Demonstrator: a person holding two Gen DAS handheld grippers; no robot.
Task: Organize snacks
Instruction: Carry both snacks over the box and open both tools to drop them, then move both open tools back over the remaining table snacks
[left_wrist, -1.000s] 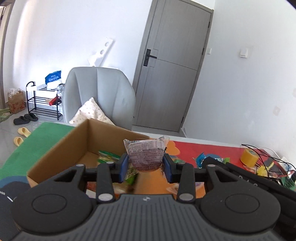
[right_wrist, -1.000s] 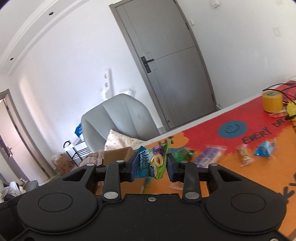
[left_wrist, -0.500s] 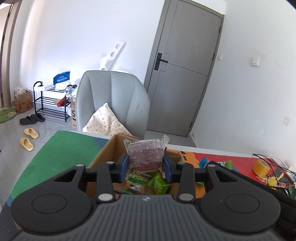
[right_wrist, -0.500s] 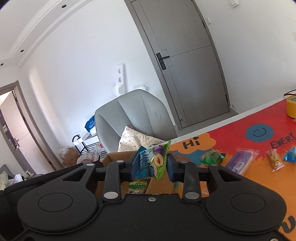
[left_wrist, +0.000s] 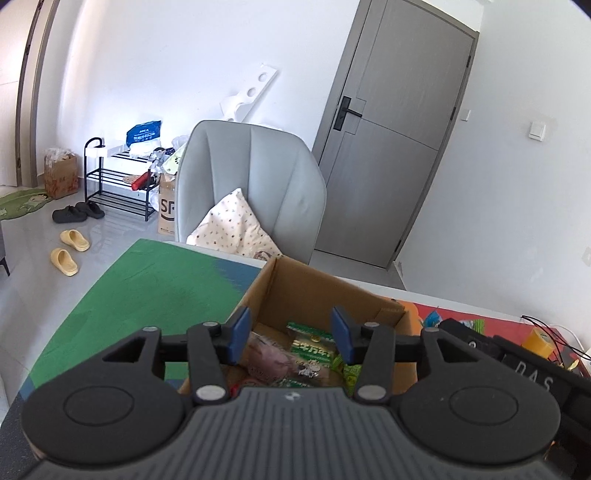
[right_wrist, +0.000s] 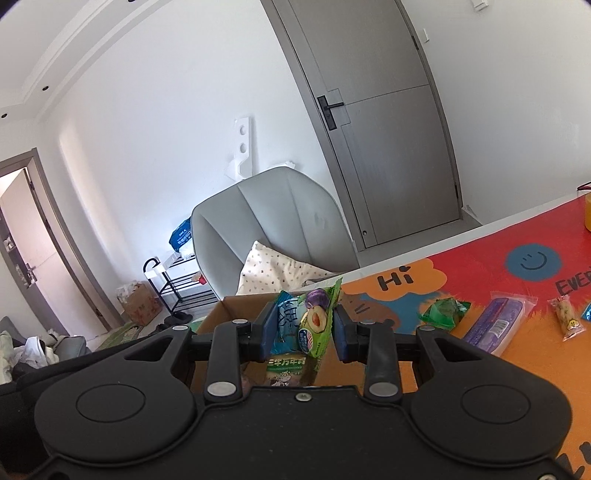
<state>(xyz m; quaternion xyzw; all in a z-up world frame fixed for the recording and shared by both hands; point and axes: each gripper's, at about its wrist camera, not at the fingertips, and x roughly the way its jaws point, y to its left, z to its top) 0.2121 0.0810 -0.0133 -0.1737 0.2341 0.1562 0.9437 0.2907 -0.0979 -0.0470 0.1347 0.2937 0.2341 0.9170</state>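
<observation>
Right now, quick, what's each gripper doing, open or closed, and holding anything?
Left gripper: open, empty, above the cardboard box.
Right gripper: closed on the green plum snack packet.

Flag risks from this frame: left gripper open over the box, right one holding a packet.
1. The right gripper pinches the green plum packet near the cardboard box edge; released early, it might land on the mat.
2. The left gripper, open, sits low over the snacks in the box; the two grippers could collide there.

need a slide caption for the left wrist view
Left gripper open above the cardboard box, snack packets lying inside.
</observation>
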